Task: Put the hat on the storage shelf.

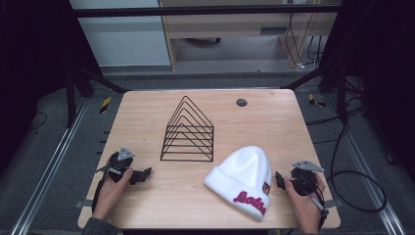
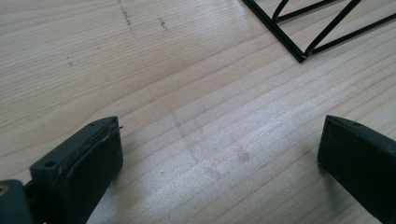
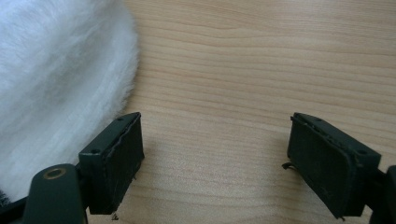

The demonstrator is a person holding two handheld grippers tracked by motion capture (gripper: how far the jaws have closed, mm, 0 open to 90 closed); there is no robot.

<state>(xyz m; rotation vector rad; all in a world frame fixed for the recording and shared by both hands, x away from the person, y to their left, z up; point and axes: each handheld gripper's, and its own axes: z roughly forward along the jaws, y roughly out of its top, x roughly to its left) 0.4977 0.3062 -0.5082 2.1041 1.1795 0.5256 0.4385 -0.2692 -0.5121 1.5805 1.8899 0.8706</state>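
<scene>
High view: white beanie (image 1: 243, 180) lies near worktop's front-right corner, long axis running from cuff at front edge back toward wire rack (image 1: 188, 133) mid-table. Right gripper (image 1: 280, 180) sits just beside its right flank, jaws spread, nothing held. Left gripper (image 1: 145, 173), front-left, jaws also spread, well apart. Right hand nearer.

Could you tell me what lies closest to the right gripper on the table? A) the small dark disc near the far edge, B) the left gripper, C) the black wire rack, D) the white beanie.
D: in the high view the white beanie lies just beside the right gripper, and in the right gripper view its fuzzy white fabric sits right next to one of the open jaws, while the black wire rack stands farther off.
</scene>
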